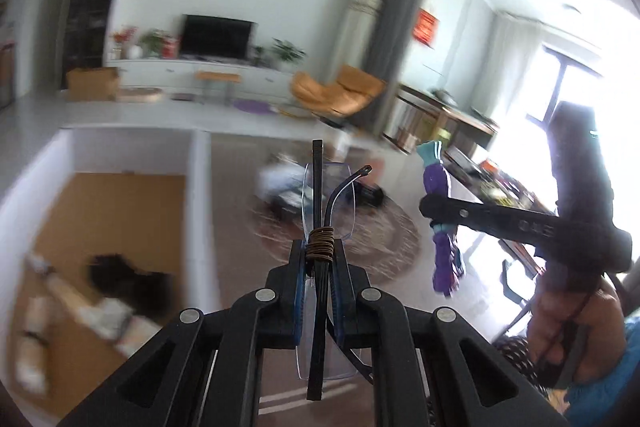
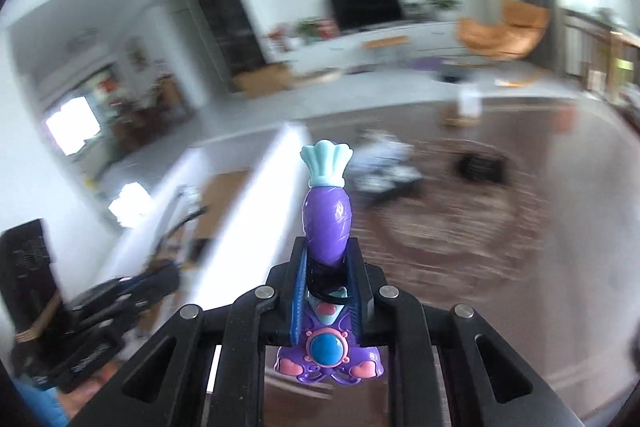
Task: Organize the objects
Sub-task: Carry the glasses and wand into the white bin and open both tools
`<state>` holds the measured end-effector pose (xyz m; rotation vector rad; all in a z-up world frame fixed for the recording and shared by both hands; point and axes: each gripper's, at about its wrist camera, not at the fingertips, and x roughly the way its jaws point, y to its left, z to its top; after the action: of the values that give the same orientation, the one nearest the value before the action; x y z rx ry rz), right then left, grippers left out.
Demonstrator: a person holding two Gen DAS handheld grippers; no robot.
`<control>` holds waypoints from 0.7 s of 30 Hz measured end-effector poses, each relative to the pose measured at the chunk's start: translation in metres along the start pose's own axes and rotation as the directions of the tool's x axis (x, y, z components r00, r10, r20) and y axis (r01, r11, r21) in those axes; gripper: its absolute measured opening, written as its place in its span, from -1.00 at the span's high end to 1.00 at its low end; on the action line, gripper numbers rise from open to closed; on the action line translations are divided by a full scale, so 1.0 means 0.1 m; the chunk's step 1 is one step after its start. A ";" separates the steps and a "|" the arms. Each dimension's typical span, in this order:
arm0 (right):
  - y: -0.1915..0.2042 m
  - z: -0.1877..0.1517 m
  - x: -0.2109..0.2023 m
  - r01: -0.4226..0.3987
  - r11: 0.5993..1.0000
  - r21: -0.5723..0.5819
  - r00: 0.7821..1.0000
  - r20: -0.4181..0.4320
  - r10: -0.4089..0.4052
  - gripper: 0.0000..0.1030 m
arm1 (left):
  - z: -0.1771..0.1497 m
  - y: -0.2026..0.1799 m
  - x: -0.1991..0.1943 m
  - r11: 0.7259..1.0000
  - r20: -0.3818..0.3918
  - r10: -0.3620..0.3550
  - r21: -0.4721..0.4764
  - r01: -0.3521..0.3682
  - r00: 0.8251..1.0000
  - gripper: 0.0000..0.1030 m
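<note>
Left gripper [image 1: 320,259] clamps folded glasses [image 1: 326,211], right gripper [image 2: 328,267] clamps a purple toy [image 2: 327,223], both raised clear for carrying.

No text can be read in either view. A red sign [image 1: 426,25] hangs on the far wall at the right, its markings too blurred to make out; faint embossed marks on the right gripper's black arm [image 1: 532,225] are likewise illegible.
</note>
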<state>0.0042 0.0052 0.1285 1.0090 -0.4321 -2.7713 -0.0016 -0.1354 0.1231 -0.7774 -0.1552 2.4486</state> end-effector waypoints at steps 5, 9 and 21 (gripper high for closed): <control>1.01 0.08 0.52 -0.215 0.970 -0.114 0.974 -0.095 0.205 0.64 | 0.03 0.74 -0.31 0.972 0.000 0.226 -0.072 -0.226 0.974 0.79; 1.50 -0.14 1.02 -0.313 0.941 -0.125 0.936 -0.211 0.283 0.62 | -0.10 1.33 -0.34 0.923 -0.107 0.342 -0.147 -0.355 0.934 0.78; 1.01 -0.24 1.26 -0.221 0.971 -0.090 0.961 -0.190 0.201 -0.71 | -0.28 1.23 -0.15 0.876 -0.189 0.424 -0.162 -0.454 0.885 -0.48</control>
<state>-0.0701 -0.1261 0.0674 1.1049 -0.3347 -2.4614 -0.0349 -0.2483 0.0745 -1.1941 -0.1892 2.8179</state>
